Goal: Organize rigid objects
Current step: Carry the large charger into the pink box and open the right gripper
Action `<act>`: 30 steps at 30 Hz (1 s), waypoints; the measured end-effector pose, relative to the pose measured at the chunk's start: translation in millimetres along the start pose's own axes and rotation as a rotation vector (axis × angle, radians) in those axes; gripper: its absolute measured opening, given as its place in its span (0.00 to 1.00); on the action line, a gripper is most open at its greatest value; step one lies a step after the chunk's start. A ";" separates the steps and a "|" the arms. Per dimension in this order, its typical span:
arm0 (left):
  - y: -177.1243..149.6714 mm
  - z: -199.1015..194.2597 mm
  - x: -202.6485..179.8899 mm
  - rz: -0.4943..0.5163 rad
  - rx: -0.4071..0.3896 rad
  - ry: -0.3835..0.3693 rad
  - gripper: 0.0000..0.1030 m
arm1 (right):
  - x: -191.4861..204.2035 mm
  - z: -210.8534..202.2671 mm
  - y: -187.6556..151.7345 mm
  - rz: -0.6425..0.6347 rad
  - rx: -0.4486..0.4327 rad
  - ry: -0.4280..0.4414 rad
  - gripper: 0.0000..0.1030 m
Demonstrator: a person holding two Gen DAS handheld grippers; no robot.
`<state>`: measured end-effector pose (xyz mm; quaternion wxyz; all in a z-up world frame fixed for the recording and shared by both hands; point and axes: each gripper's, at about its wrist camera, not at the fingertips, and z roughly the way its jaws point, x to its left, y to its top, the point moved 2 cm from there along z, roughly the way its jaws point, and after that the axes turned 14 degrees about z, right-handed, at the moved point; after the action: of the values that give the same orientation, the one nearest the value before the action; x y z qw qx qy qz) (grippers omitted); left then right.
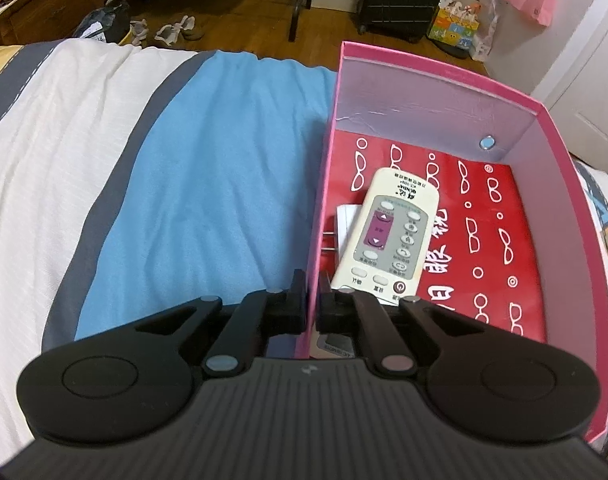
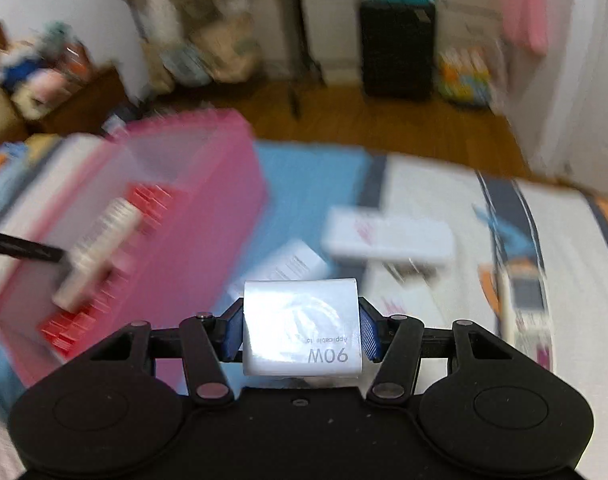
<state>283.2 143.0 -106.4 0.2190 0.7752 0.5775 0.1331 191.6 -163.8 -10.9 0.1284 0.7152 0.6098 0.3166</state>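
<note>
**Both claws clamped, charger lifted clear of the bed**

The right gripper (image 2: 301, 330) is squeezing a white charger block (image 2: 301, 326) above the bedspread (image 2: 424, 184). Blurred white boxes (image 2: 388, 236) are lying beyond. The left gripper (image 1: 312, 298) is pinching the pink box (image 1: 436, 76) by its near-left wall; only this view is showing sharply the remote (image 1: 388, 236) lying inside.
</note>
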 end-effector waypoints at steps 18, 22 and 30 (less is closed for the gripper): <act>-1.3 0.0 4.6 -0.017 -0.007 -0.027 0.04 | 173.5 63.2 -26.2 -0.026 0.345 0.241 0.59; -2.1 0.3 6.1 -0.022 -0.009 -0.035 0.04 | 169.2 87.3 -23.1 0.008 0.400 0.187 0.59; -2.3 1.3 7.8 -0.027 -0.010 -0.045 0.05 | 158.9 95.2 -34.3 0.030 0.462 0.174 0.59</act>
<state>284.2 150.8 -109.0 0.2375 0.7690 0.5822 0.1152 231.4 14.7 -56.4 -0.0963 0.7044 0.6642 0.2309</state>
